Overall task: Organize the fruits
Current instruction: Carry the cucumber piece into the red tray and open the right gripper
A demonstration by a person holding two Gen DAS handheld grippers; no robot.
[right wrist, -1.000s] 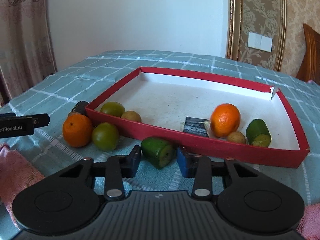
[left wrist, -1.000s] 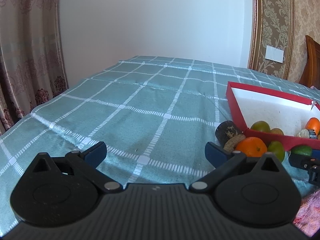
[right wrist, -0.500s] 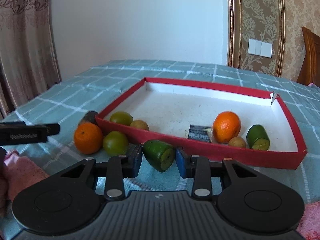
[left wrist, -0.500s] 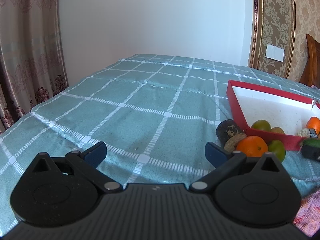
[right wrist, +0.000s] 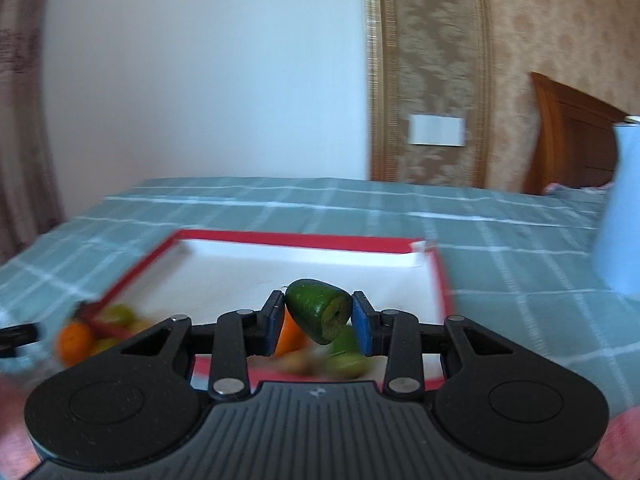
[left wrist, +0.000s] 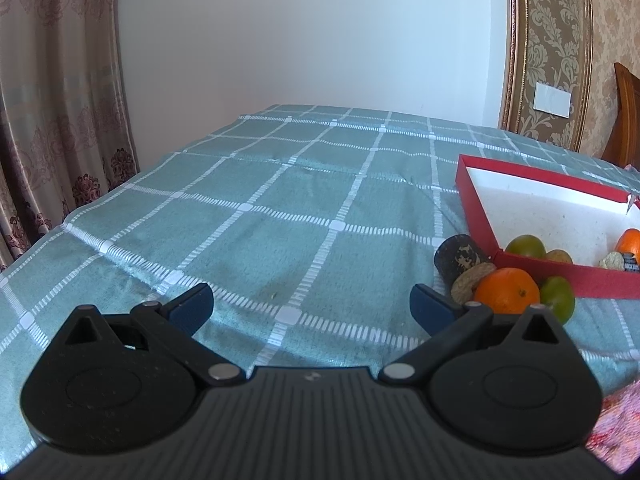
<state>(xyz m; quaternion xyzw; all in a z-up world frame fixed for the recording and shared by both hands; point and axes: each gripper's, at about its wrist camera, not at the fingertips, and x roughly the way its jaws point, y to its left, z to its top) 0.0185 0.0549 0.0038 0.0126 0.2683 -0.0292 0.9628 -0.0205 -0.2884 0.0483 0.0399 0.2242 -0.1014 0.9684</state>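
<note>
Right gripper [right wrist: 318, 322]: clenched on the green cut fruit [right wrist: 318, 309], both blue pads pressed against its sides, raised off the cloth.
Green cut fruit: tapered, dark green skin, its flat cut face turned toward 5 o'clock; it sits in front of the red tray [right wrist: 442, 280] in the right wrist view, at about 6 o'clock of the tray's white floor.
Red tray: shallow, red walls, white inside, resting on the checked teal tablecloth [right wrist: 500, 216]; the view is blurred, so the fruits below the fingers show only as orange and green smears.
Left gripper [left wrist: 310, 304]: released, the blue fingertips [left wrist: 192, 306] wide apart with nothing between them, low over the cloth.
Orange [left wrist: 507, 290]: on the cloth outside the tray's near wall, at 3 o'clock of the left gripper's right finger.
Green round fruit [left wrist: 558, 305]: touching the orange at its 3 o'clock side, also outside the tray.
Dark cylinder [left wrist: 460, 259]: lying on its side at the tray's near corner, at 10 o'clock of the orange, touching it.
Inside the tray, left wrist view: a green fruit [left wrist: 525, 245] and a small brown fruit [left wrist: 559, 256] by the near wall, another orange [left wrist: 630, 240] at the frame edge.
Pale blue vase [right wrist: 620, 208]: on the cloth at 3 o'clock of the tray.
</note>
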